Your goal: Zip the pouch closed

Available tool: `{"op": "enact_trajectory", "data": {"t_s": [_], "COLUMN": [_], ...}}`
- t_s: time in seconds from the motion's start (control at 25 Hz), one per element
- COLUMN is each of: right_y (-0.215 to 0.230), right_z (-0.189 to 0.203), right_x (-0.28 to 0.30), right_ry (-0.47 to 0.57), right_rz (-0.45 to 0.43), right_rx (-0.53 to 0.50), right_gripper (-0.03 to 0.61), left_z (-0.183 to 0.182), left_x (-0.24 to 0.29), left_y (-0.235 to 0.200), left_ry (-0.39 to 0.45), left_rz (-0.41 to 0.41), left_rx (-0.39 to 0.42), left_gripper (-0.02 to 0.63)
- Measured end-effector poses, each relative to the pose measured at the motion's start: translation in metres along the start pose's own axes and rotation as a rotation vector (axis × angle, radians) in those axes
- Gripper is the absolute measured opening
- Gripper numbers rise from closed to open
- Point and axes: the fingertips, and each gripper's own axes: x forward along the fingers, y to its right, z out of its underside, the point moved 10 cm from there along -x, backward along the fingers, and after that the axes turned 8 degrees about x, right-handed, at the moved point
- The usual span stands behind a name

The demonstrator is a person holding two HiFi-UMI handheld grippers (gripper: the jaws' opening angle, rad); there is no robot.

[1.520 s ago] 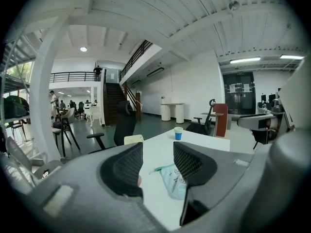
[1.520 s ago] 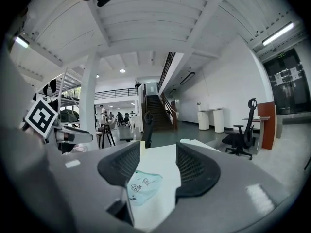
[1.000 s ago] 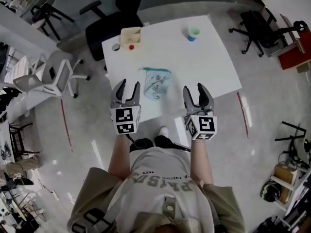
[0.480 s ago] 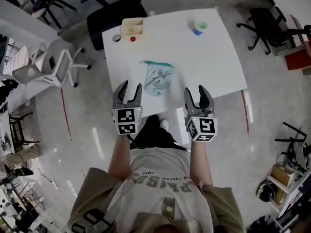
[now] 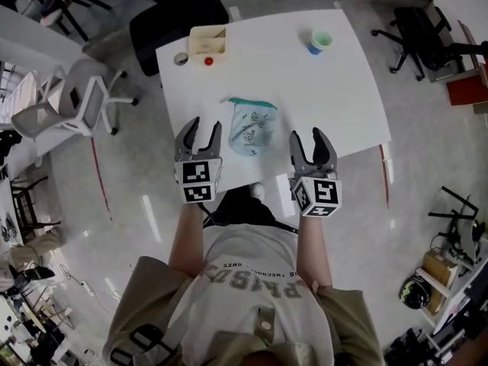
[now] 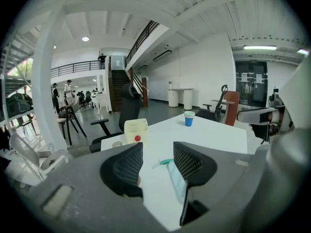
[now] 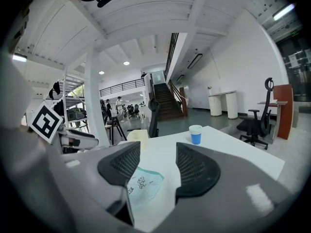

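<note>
A pale teal pouch (image 5: 251, 126) with small printed figures lies flat on the white table (image 5: 328, 90), its green zip edge at the far end. In the right gripper view the pouch (image 7: 142, 187) shows low between the jaws, and in the left gripper view the pouch (image 6: 176, 178) appears edge-on. My left gripper (image 5: 198, 134) is open at the table's near edge, left of the pouch. My right gripper (image 5: 311, 145) is open to the pouch's right. Neither touches it.
A cream box (image 5: 207, 41), a red ball (image 5: 207, 61) and a small round tin (image 5: 181, 59) sit at the table's far left. A blue and green cup (image 5: 319, 42) stands far right. Office chairs (image 5: 164, 21) ring the table.
The view has shifted so the table and pouch sit slightly nearer both grippers. Both grippers stay open and level at the near edge.
</note>
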Motion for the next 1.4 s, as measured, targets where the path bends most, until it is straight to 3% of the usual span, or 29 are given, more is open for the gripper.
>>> {"op": "enact_trajectory", "data": {"t_s": [0.52,0.92,1.24,1.4], "right_y": [-0.015,0.003,0.021,0.036], "right_z": [-0.013,0.018,0.027,0.031], "right_x": [0.082,0.109,0.128,0.137], "right_ry": [-0.002,-0.091,-0.178,-0.217], "right_rz": [0.065,0.08,-0.007,-0.049], "right_rx": [0.015,0.02,-0.002,-0.028], "right_gripper": [0.204,0.204,0.204,0.204], "left_z": [-0.016,0.027,0.055,0.065], "left_x": [0.063,0.104,0.126,0.141], "left_y": [-0.059,-0.046,-0.031,-0.021], "left_ry": [0.007,-0.131,-0.226,-0.282], "left_rz": [0.092,0.247,0.235,0.234], "left_rx": [-0.012,-0.066,-0.05,-0.003], "left_gripper": [0.204,0.206,0.206,0.206]}}
